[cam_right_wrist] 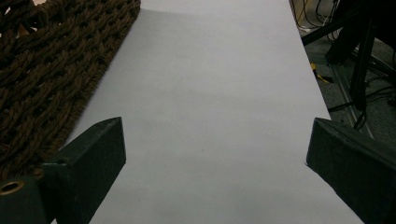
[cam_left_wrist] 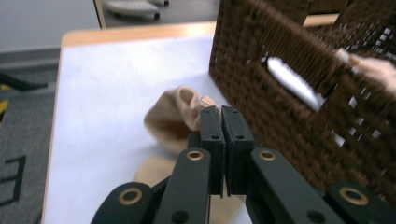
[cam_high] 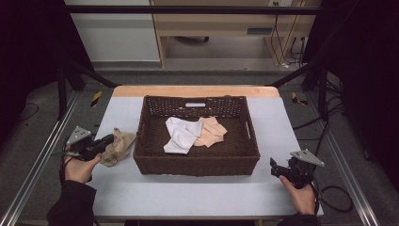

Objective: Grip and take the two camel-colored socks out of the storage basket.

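While L tool (cam_left_wrist: 223, 122) seemingly pinches tan sock (cam_high: 117, 146), R tool (cam_right_wrist: 215, 154) agape

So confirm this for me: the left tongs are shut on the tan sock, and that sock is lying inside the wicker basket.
Not quite. The left tongs are shut on the tan sock, but it lies on the table just outside the wicker basket, by its left wall. The high view shows this.

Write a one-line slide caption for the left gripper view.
Left gripper shut at the edge of a tan sock on the white table, beside the brown wicker basket.
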